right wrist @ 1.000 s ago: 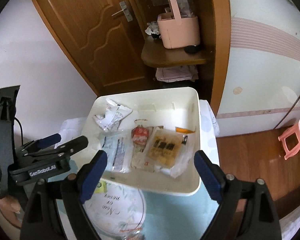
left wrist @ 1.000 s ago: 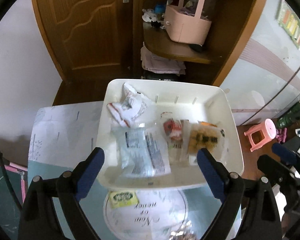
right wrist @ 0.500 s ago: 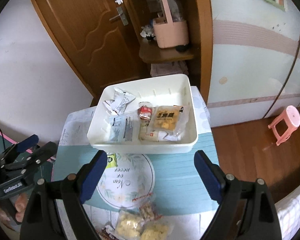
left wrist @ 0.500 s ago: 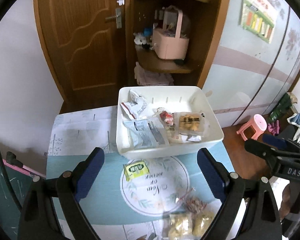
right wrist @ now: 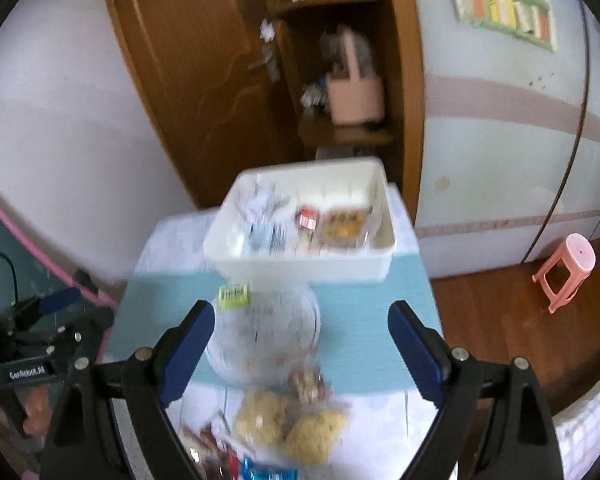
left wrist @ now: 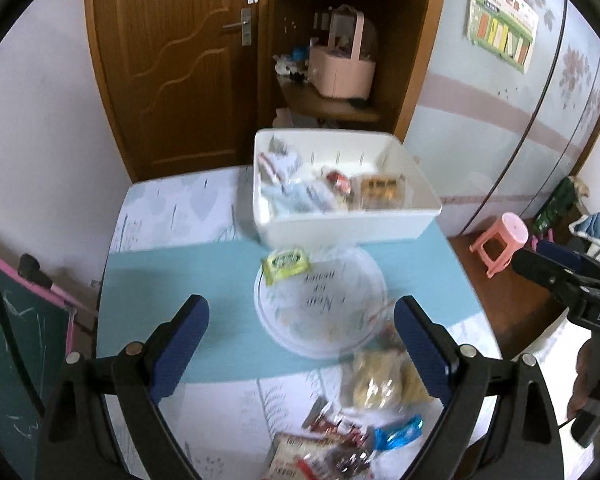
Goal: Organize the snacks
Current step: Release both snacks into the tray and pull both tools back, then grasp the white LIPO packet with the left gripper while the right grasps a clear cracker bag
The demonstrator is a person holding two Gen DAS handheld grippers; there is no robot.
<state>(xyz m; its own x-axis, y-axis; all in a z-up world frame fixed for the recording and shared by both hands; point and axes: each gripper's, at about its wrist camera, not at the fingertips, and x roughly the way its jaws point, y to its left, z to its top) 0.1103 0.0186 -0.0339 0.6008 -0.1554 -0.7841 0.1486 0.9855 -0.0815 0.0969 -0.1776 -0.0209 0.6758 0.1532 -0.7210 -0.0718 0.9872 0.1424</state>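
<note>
- Left wrist view: our left gripper (left wrist: pixel 300 344) has its jaws wide and holds nothing. The loose snacks lie at our 5 o'clock, low between the fingers: a clear bag of yellow puffs (left wrist: pixel 374 384) just inside the right finger, then a blue-wrapped candy (left wrist: pixel 398 434) and a red-and-white packet (left wrist: pixel 320 456) nearer the lens. The yellow-green sachet (left wrist: pixel 287 264) sits at 12 o'clock, long axis crosswise, just before the white bin (left wrist: pixel 348 226), which already holds several packets.
- We point steeply down at the table; the right gripper (left wrist: pixel 556 272) shows at 3 o'clock, well off the pile.
- Right wrist view: our right gripper (right wrist: pixel 300 344) is also spread wide and empty. The puff bags (right wrist: pixel 288 424) lie at 6 o'clock, centred between its fingers, so we judge this hand the better lined up. The bin stands at 12 o'clock beyond the sachet.
</note>
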